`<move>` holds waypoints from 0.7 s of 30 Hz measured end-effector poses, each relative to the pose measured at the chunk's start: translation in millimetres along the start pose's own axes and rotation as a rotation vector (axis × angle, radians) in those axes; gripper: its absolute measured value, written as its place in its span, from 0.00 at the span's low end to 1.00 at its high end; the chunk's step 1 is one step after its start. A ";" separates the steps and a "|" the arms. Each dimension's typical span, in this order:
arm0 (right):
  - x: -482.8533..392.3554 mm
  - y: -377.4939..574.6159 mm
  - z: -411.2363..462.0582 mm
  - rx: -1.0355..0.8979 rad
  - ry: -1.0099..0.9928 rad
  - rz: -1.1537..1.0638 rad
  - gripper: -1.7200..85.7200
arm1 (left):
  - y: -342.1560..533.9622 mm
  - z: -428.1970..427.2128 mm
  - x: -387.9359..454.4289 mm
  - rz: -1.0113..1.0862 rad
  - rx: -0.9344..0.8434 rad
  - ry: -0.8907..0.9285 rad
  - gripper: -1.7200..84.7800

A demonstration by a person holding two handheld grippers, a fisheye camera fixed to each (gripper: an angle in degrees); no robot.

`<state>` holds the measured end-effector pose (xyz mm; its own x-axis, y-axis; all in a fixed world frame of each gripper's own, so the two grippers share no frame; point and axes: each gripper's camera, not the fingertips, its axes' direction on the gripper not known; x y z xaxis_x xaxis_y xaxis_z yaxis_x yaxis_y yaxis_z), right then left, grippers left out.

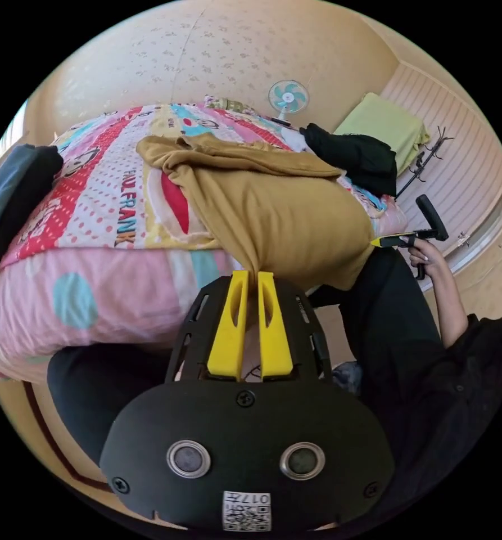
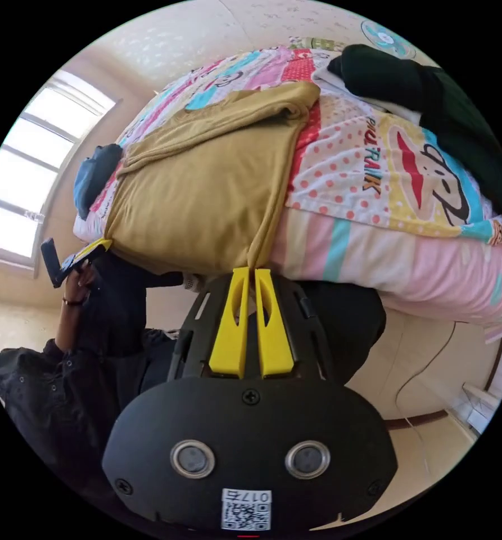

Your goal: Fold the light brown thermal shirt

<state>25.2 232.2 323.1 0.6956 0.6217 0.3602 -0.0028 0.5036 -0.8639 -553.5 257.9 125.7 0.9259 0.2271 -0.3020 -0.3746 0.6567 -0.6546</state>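
Observation:
The light brown thermal shirt (image 1: 262, 197) lies across a bed and hangs over its near edge. In the left gripper view my left gripper (image 1: 253, 274) is shut on one lower corner of the shirt, its yellow jaws pinching the hem. The right gripper (image 1: 387, 241) shows at the shirt's other corner, held by a hand. In the right gripper view the shirt (image 2: 206, 185) spreads flat, its upper part folded over. My right gripper (image 2: 249, 271) is shut on the hem corner there, and the left gripper (image 2: 96, 247) holds the far corner.
The bed carries a colourful cartoon quilt (image 1: 110, 197). A black garment (image 1: 357, 154) and a green folded cloth (image 1: 388, 126) lie at one side, a dark blue one (image 2: 93, 174) at the other. A small fan (image 1: 288, 98) stands behind. The person in black clothes (image 1: 430, 360) stands at the bed edge.

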 end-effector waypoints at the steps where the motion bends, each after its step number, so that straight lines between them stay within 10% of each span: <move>1: 0.0 -1.2 -29.0 0.081 -0.022 -0.007 0.05 | -11.0 -27.8 -2.3 -0.001 0.094 0.061 0.05; 5: 15.5 -26.4 -121.6 0.431 -0.144 -0.019 0.05 | -71.2 -83.6 -17.6 -0.024 0.246 0.060 0.05; 10: 73.1 -85.3 -102.6 0.354 -0.179 0.159 0.07 | -162.0 -58.0 -72.2 -0.240 0.133 0.064 0.09; 16: 97.2 -9.1 -64.4 0.349 -0.189 0.159 0.13 | -68.3 -80.0 -71.9 -0.417 0.390 0.095 0.11; 21: 131.1 47.2 -37.5 0.405 -0.385 0.217 0.16 | -24.7 -53.5 -53.4 -0.326 0.155 0.013 0.14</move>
<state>143.2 315.0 316.4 0.3386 0.8704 0.3575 -0.4415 0.4825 -0.7565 -596.4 191.0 120.9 0.9943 -0.0213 -0.1043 -0.0464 0.7948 -0.6051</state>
